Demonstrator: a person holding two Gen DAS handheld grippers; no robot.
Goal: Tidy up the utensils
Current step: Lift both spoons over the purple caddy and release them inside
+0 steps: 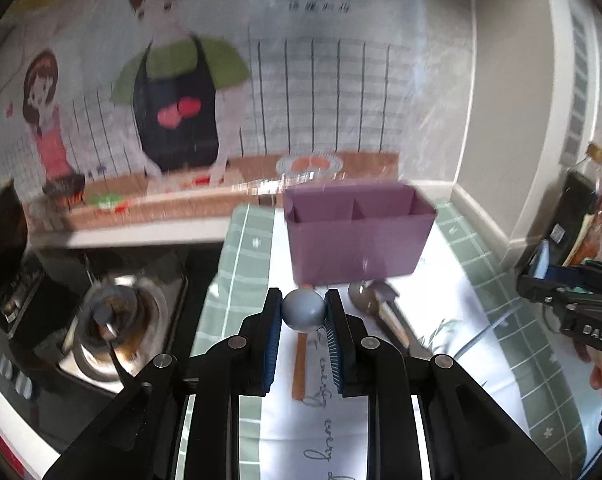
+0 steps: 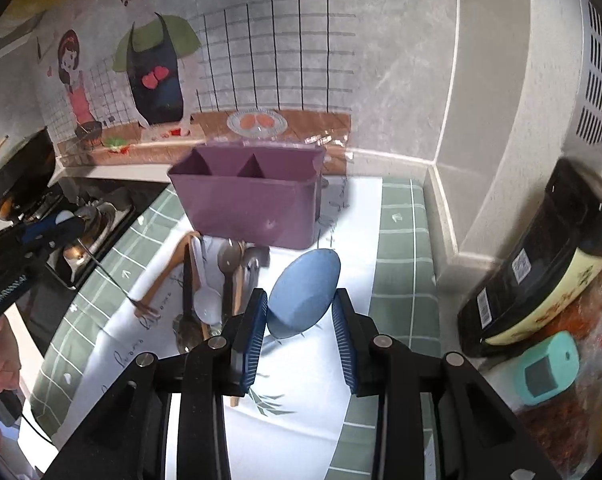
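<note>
Left gripper (image 1: pixel 303 312): blue pads clamped on a grey, rounded spoon end (image 1: pixel 303 315), held in the air on the near side of the purple caddy (image 1: pixel 361 236). No other part of this utensil is visible.

Right gripper (image 2: pixel 301 312): pads pressed on both edges of a blue spoon bowl (image 2: pixel 304 293), raised and tilted, in front of the caddy's right half.

Purple caddy: upright, divided into compartments, none visibly holding a utensil.

Loose utensils (image 2: pixel 217 280): heaped directly in front of the caddy's left half, among them a white spoon (image 2: pixel 205 300), a brown spoon (image 2: pixel 229 258) and wooden handles.

White and green cloth (image 2: pixel 401 248): spread under the caddy and the heap.

Gas burner (image 1: pixel 109 316): left of the caddy, off the cloth.

Dark sauce bottle (image 2: pixel 541 260): far right of the caddy, by the wall corner.
</note>
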